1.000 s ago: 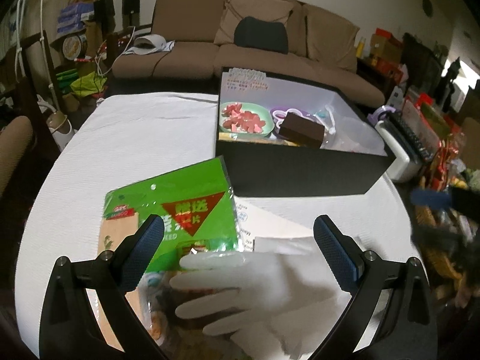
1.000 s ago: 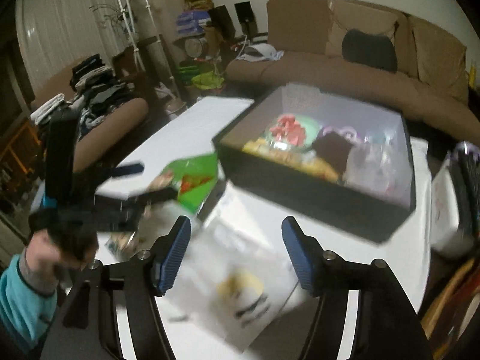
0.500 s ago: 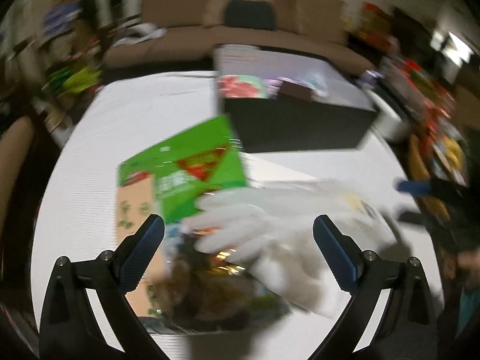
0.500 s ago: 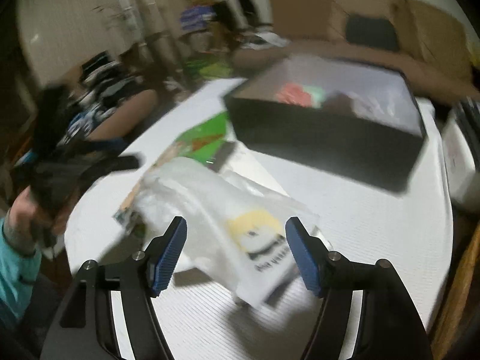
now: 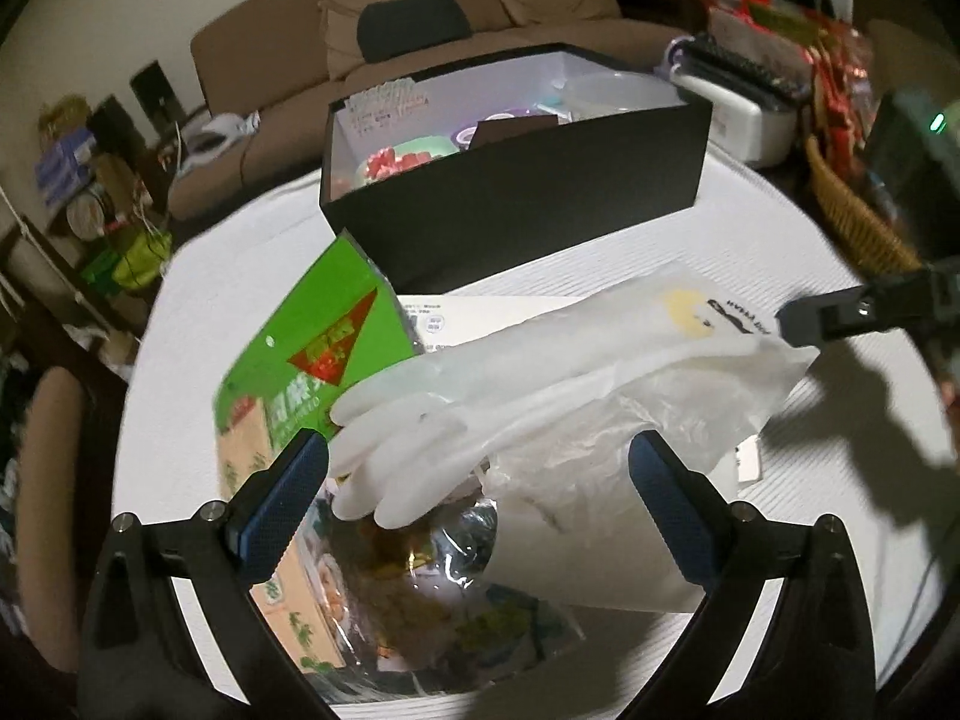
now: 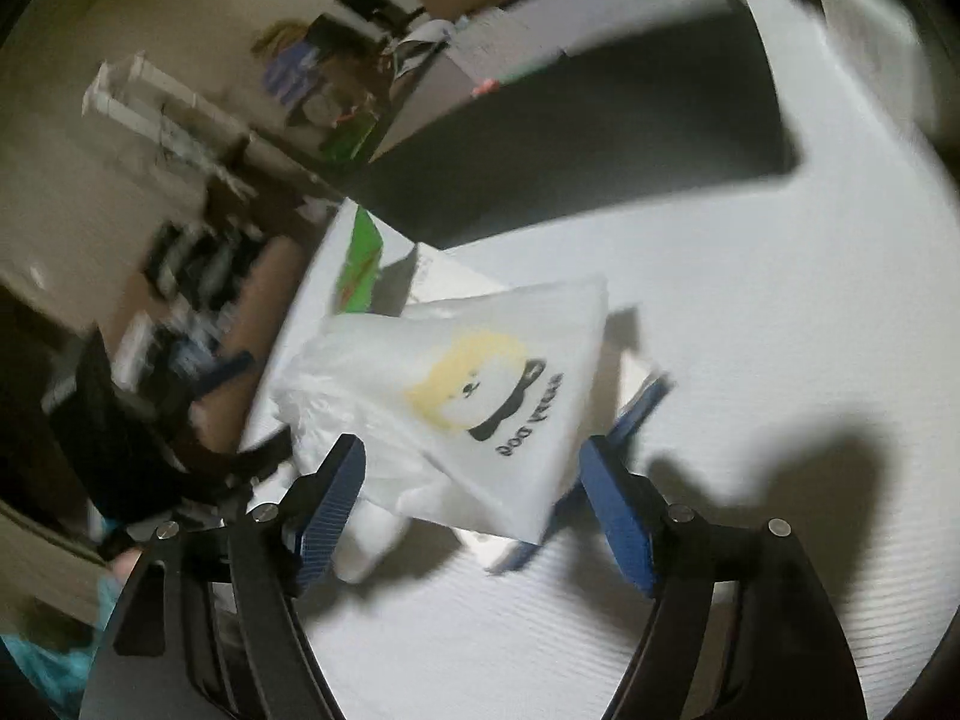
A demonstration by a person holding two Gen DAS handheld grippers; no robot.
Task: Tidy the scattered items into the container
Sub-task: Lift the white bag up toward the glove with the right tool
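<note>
we see a round table w/ white ribbed cloth (image 5: pixel 690 252), biggest thing in both views. on it, toward the far side, a black container (image 5: pixel 516 180), open top, white inside; a green bowl w/ red bits, a dark block and some clear plastic show over its rim, rest too hidden to tell. brown sofa (image 5: pixel 420 12) behind the table, clutter on shelves at left.

next in size: white plastic bag (image 5: pixel 648 420) w/ a yellow-and-black dog print, lying on the cloth in front of the container, well apart from it. a white rubber glove (image 5: pixel 420 420) lies across the bag, fingers pointing at the left gripper. under/beside the glove a green snack pack (image 5: pixel 312 348), its top corner just at the container's front wall; contact unclear. a clear snack pouch (image 5: pixel 420 588) sits nearest the left cam, partly under the glove.

left gripper (image 5: pixel 477 498): fingers spread wide, glove tips and pouch lie btwn them, pads not pressing anything.

right gripper (image 6: pixel 474 504): jaws opening, printed end of the bag sits btwn them, pads not touching it as far as we can tell; view is blurred. in left view one right finger shows at the bag's edge.
</note>
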